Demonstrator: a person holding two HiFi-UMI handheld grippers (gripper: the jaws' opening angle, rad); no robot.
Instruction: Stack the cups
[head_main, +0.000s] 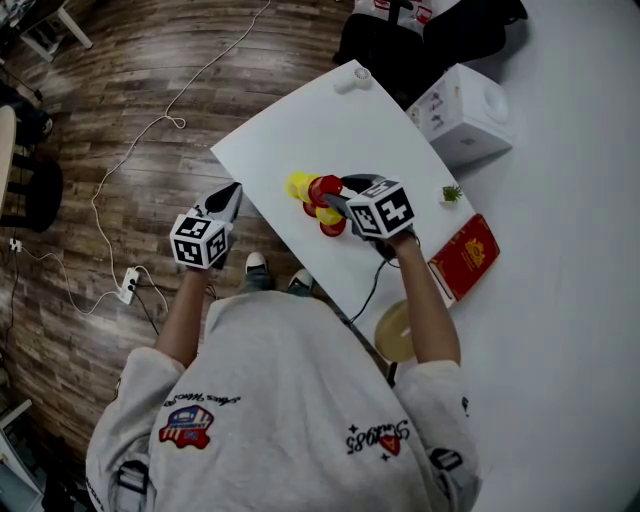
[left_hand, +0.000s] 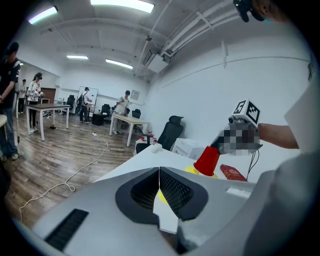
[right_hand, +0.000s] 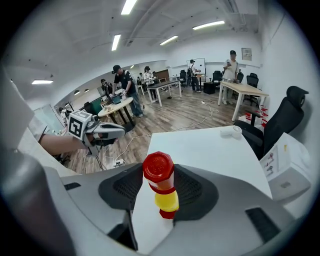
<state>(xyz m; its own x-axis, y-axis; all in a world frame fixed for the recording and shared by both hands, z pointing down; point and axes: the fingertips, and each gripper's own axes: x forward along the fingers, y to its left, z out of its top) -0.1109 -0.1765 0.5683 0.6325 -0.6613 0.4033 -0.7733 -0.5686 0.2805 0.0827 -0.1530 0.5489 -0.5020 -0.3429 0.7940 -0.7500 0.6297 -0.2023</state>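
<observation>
Right gripper (right_hand: 162, 186) clamped on upturned red plastic cup (right_hand: 158, 169), above yellow plastic cup (right_hand: 166, 201) on white rectangular table (right_hand: 210, 150). Left gripper (left_hand: 159, 186) pinched shut, empty, beside table's edge.

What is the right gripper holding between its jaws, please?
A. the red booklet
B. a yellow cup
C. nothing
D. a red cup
D: the right gripper view shows the red cup, base towards the camera, pinched between the jaws of the right gripper.
</observation>
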